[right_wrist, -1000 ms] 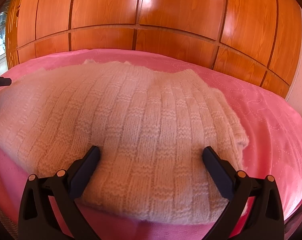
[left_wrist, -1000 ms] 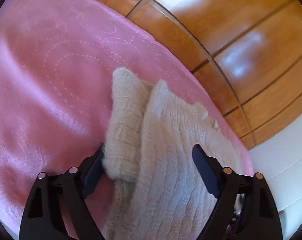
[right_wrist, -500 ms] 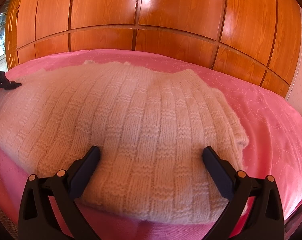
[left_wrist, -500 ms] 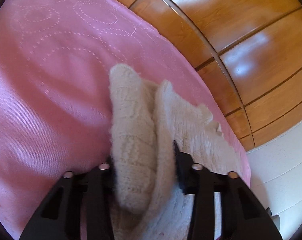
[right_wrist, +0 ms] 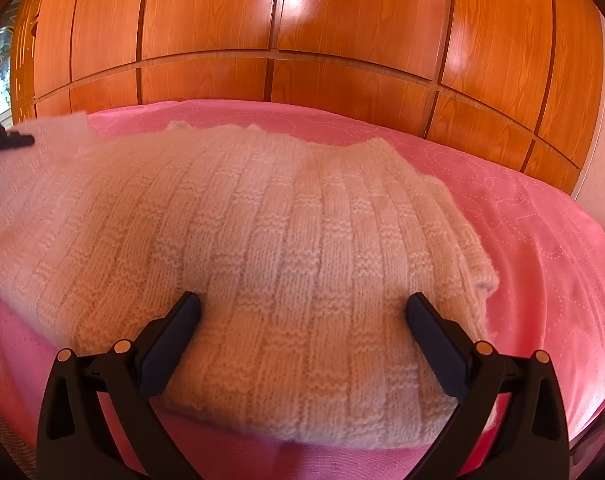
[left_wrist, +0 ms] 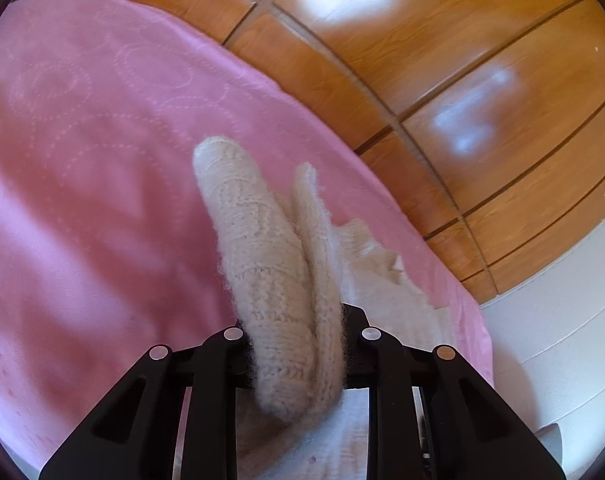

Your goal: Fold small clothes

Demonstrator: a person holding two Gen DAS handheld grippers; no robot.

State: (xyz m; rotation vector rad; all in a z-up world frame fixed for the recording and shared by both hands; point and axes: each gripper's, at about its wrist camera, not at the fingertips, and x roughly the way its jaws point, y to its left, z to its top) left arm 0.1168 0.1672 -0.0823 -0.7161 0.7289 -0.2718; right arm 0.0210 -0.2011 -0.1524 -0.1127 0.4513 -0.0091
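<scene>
left wrist view: pink bedspread (left_wrist: 102,200) with a dotted circle pattern fills the left and middle of the picture. a bunched fold of the cream knitted sweater (left_wrist: 270,264) stands up from the left gripper (left_wrist: 294,344), two thick layers side by side, the tip reaching out over the bedspread. the black jaws are closing, with the knit squeezed between them and both pads pressing into the wool. more of the sweater lies flat on the bedspread to the right of the raised fold, its edge frilled. upper right: glossy wooden wardrobe doors (left_wrist: 442,60) with light reflections. a white wall (left_wrist: 562,340) sits at lower right.

right wrist view: far left edge, the tip of the left gripper shows as a small black shape with a blurred, lifted corner of the sweater just beside it. the sweater (right_wrist: 262,248) spreads over most of the bedspread (right_wrist: 542,240), ribbed and checked knit, lying mostly flat, the right edge folded over into a thick roll. the right gripper (right_wrist: 302,308) has its jaws wide apart, low over the near part of the sweater. the fingers (right_wrist: 174,328) point across the knit and nothing is pinched between them; whether the pads touch the wool cannot be told. the bedspread shows on the right side and along the near edge. wooden wardrobe doors (right_wrist: 302,32) span the whole background
</scene>
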